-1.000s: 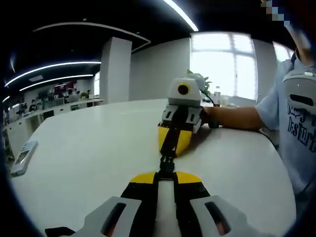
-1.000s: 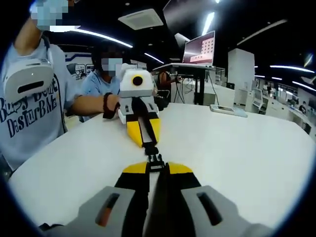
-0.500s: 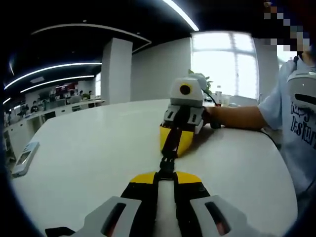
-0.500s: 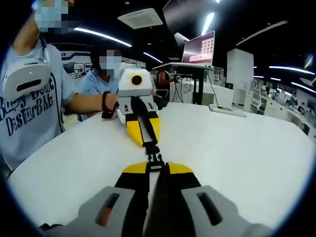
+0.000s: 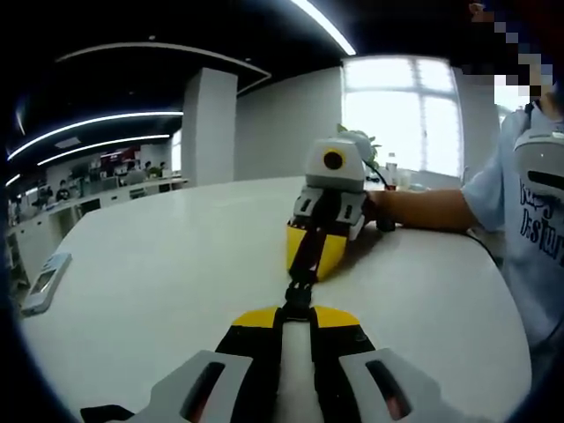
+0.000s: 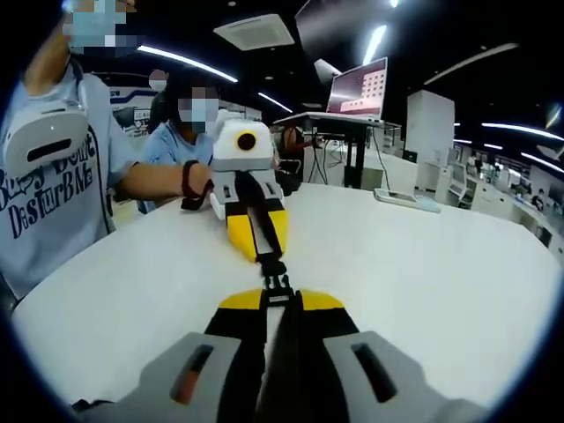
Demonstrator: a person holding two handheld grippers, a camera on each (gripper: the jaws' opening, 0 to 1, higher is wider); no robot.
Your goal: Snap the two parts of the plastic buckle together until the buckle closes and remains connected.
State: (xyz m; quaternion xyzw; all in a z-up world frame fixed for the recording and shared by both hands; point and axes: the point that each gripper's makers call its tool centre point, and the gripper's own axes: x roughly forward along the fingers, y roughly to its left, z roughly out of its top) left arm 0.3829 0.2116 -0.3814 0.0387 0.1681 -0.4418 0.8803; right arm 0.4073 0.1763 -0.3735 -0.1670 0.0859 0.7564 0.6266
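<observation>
The black plastic buckle [image 5: 297,294] hangs just above the white table [image 5: 159,264], stretched between two grippers that face each other. My left gripper [image 5: 296,314] is shut on the black strap at the buckle's near end. The right gripper [image 5: 311,256], yellow-tipped, grips the strap on the far side. In the right gripper view the buckle [image 6: 275,282] sits just past my right gripper [image 6: 282,301], which is shut on its strap, and the left gripper [image 6: 256,240] holds the far end. The two halves meet in one dark line; whether they are latched cannot be told.
A person's forearm [image 5: 423,210] and printed shirt [image 6: 48,203] are at the table's edge. Another person [image 6: 181,141] sits behind. A phone-like device [image 5: 42,284] lies far left, and a flat device [image 6: 405,197] lies at the far side under a raised screen [image 6: 357,86].
Both grippers stay shut on the straps with the buckle between them. The views have drifted only slightly.
</observation>
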